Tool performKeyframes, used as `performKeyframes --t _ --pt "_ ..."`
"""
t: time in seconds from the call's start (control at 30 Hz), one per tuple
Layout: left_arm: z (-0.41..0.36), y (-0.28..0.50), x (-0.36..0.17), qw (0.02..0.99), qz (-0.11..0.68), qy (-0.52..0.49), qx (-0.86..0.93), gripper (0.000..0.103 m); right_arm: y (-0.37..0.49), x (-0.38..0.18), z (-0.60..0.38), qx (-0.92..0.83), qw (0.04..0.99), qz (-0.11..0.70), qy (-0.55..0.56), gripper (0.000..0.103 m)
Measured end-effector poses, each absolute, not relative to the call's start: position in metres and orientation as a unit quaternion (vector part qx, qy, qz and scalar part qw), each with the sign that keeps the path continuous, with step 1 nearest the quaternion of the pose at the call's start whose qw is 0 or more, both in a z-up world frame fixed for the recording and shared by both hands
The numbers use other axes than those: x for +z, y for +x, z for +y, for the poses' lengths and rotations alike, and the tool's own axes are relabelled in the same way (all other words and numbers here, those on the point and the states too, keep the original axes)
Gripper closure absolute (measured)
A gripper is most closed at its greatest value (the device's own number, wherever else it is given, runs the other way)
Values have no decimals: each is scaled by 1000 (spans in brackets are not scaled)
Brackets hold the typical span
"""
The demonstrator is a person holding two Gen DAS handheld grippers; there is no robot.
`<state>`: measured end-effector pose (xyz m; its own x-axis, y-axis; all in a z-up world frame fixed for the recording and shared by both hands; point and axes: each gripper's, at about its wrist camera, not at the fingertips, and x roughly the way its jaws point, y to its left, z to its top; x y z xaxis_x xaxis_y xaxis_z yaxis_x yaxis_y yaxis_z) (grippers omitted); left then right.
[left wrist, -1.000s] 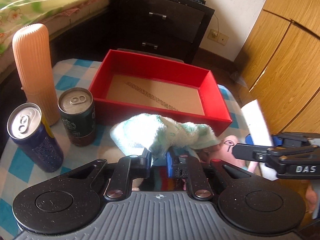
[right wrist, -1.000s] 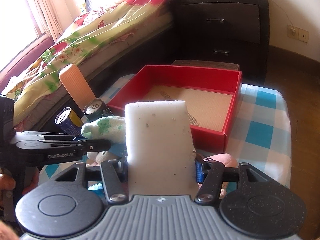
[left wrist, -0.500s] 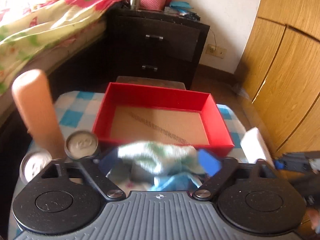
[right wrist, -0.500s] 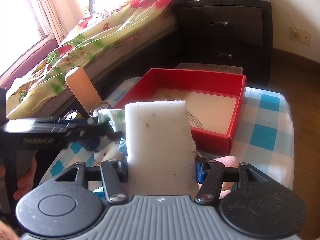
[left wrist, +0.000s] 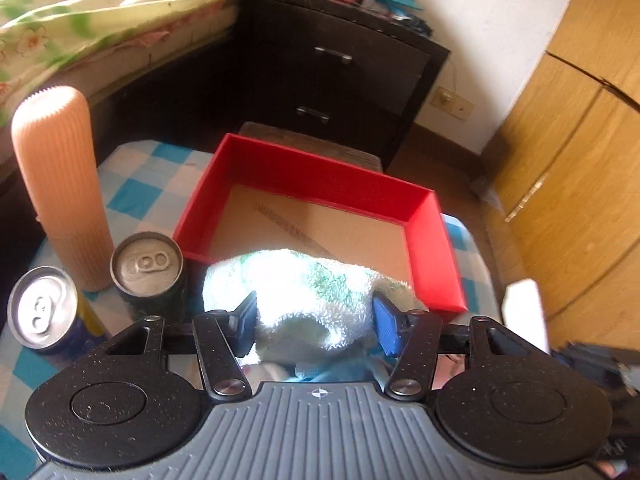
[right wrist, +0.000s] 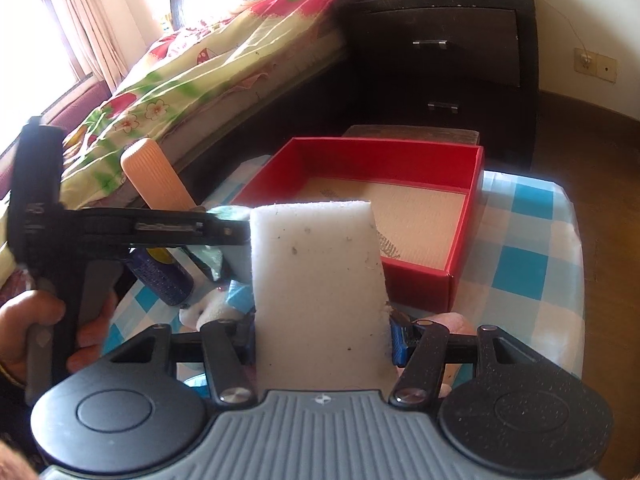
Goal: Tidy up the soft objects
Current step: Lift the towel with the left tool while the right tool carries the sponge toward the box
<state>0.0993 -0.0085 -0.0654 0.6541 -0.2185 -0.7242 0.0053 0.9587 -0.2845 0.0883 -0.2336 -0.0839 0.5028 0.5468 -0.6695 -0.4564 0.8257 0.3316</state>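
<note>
My left gripper [left wrist: 316, 326] is shut on a white-and-green towel [left wrist: 316, 296], held just in front of the near wall of the red box [left wrist: 320, 172]. The box has a bare cardboard floor. My right gripper [right wrist: 322, 336] is shut on a white sponge block [right wrist: 320, 280], which stands upright and hides part of the red box [right wrist: 468, 224]. The sponge also shows at the right edge of the left wrist view [left wrist: 524, 312]. The left gripper and its hand appear at the left of the right wrist view, with the towel [right wrist: 226, 213] at its tip.
A tall ribbed peach cylinder [left wrist: 60, 184] and two drink cans [left wrist: 146, 272] [left wrist: 44, 312] stand left of the box on a blue-checked cloth [right wrist: 524, 280]. Soft toys [right wrist: 212, 312] lie below the grippers. A dark nightstand [left wrist: 340, 64], bed [right wrist: 180, 76] and wooden wardrobe [left wrist: 576, 152] surround the table.
My left gripper has risen with the towel and moved toward the box's near wall. The right gripper has stayed nearly still, holding the sponge.
</note>
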Motion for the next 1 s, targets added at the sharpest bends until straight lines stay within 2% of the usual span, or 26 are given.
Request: performKeyframes --t 0.17,0.3,0.43,0.53,0.63,0.7,0.73,0.8,0.83,0.9,0.93,0.97,1.0 --pt "3 56 -55 891 418 -157 -89 41 85 -82 -233 294 863 407 61 68" --pt "-3 35 -71 877 453 -118 -106 40 82 -83 -230 295 861 411 56 68" --pt "-5 22 -87 859 491 -83 -121 24 78 -83 -231 301 858 412 51 68" --pt "-12 22 -88 872 481 -32 -91 23 78 -83 -231 300 859 412 49 68" --pt "-23 29 -92 880 467 -6 -91 13 79 -83 -231 298 860 411 49 68" --pt "-40 21 -100 879 468 39 -81 19 80 -83 -231 298 860 411 49 67" --pt "-48 10 -101 883 458 64 -84 26 80 -82 -231 299 860 411 50 68" --pt "-59 -9 -95 892 428 109 -99 23 79 -82 -232 299 860 410 47 68" --pt "-64 -19 -93 891 420 132 -115 17 79 -82 -232 299 861 409 46 68" --pt "-77 -29 -102 882 423 167 -124 17 79 -84 -231 299 859 414 45 68" --pt "-85 -33 -114 870 434 197 -128 23 78 -85 -230 299 858 415 41 68" --pt "-92 -33 -129 856 451 223 -121 37 78 -86 -228 299 858 415 40 68" --pt "-97 -33 -145 840 473 240 -116 46 78 -85 -227 300 859 414 41 68"
